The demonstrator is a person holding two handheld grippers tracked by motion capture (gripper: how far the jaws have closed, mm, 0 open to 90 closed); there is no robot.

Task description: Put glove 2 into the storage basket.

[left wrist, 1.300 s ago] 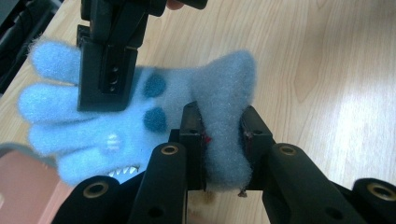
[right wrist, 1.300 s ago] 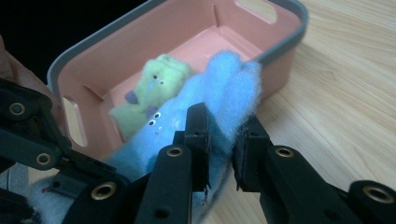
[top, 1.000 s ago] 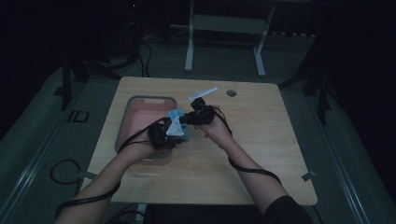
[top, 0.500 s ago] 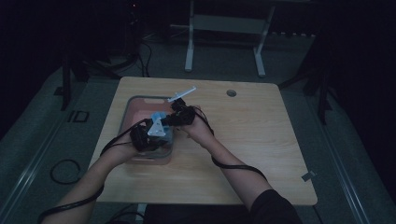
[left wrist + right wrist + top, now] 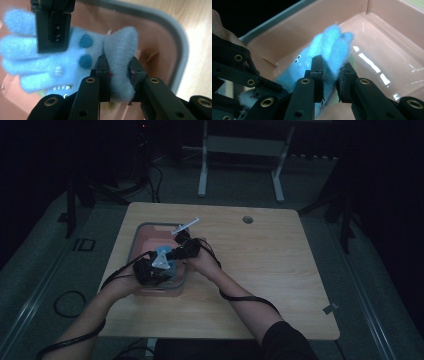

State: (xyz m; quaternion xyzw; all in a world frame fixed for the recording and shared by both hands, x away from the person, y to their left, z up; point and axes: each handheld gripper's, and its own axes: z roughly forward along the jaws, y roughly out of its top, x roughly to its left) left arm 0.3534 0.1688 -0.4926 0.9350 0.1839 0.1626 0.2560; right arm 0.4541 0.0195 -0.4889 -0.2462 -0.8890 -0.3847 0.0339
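A fuzzy light-blue glove [image 5: 161,256] with dark blue dots and a small toothy face hangs stretched between my two grippers, low over a pink tray [image 5: 145,231] with a grey rim. My left gripper [image 5: 151,270] is shut on the glove's cuff [image 5: 120,50], its pads pressing into the fleece. In the left gripper view the right gripper [image 5: 51,30] clamps the glove's fingers [image 5: 22,62] at the upper left. My right gripper [image 5: 331,68] is shut on those fingers [image 5: 335,40], with the tray's pink wall [image 5: 387,35] behind them.
The tray sits on the left half of a wooden table [image 5: 280,270], which has a round cable hole [image 5: 247,219] near its far edge. A metal stand [image 5: 240,150] is on the floor behind the table. Cables trail from both grippers over the near edge.
Both hands have carried the glove leftward and down, from near the tray's right edge to over the tray. Both grips on it are unchanged.
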